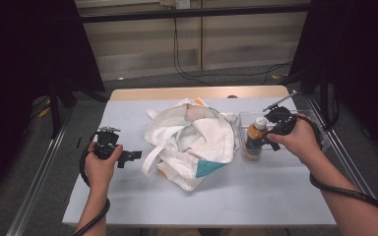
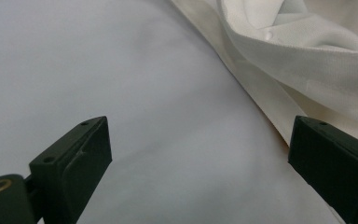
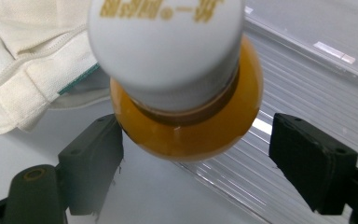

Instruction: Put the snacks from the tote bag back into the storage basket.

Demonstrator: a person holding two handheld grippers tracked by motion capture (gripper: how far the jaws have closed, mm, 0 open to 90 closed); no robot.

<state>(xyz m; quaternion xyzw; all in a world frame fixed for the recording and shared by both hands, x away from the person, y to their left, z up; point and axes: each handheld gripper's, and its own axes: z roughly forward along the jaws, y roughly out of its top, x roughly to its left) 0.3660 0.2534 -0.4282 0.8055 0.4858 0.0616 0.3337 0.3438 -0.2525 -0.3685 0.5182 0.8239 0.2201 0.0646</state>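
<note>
Bottle point(image 3: 186, 116), round amber plastic, beside crumpled cloth bag point(image 1: 192, 140).

Woven cloth bag point(image 1: 192, 142), glossy bottle cap point(image 3: 165, 44)

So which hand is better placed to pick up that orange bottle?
The right. Its claw is open with the bottle between its jaws, in the clear bin. The left claw sits beyond the white tote bag.

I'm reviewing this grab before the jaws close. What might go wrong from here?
The right gripper is open around the bottle, just below its white cap; gripping that high may tip it. The clear bin wall stands close and might block the outer jaw. The bag beside it could snag.
</note>
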